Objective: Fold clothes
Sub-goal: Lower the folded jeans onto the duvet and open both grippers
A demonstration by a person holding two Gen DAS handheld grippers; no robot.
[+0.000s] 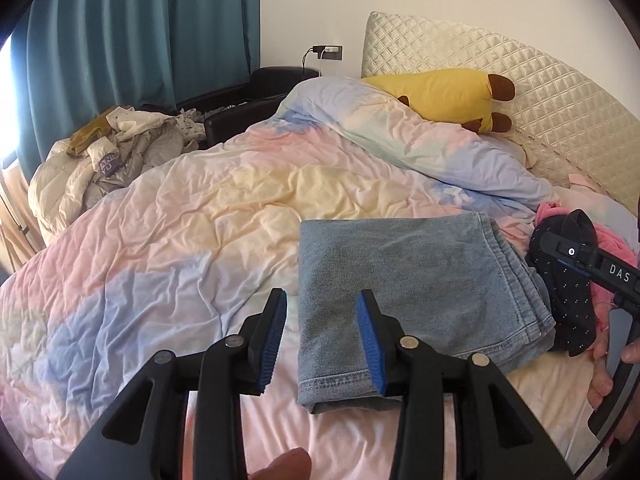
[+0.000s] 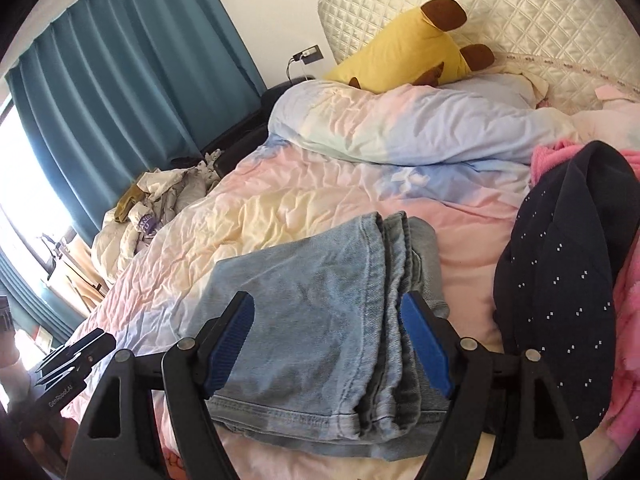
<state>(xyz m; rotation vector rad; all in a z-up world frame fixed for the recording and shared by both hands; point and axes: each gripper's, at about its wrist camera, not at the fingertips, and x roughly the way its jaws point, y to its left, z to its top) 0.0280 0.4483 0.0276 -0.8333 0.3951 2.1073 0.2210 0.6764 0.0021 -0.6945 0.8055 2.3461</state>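
Light blue jeans (image 1: 404, 280) lie folded into a thick rectangle on the pastel quilt (image 1: 180, 220); their stacked edges show in the right wrist view (image 2: 320, 320). My left gripper (image 1: 324, 300) hovers open over the jeans' near left corner, nothing between its blue pads. My right gripper (image 2: 328, 312) is open above the jeans' near edge, holding nothing; its black body (image 1: 592, 268) shows at the right edge of the left wrist view. A dark navy dotted garment (image 2: 560, 300) lies to the right of the jeans on pink clothing (image 2: 628, 320).
A yellow plush pillow (image 1: 440, 92) rests against the quilted headboard (image 1: 520, 92). A rolled part of the quilt (image 2: 400, 128) lies across the bed's head. A heap of pale clothes (image 1: 108, 148) sits at the far left by teal curtains (image 1: 132, 32).
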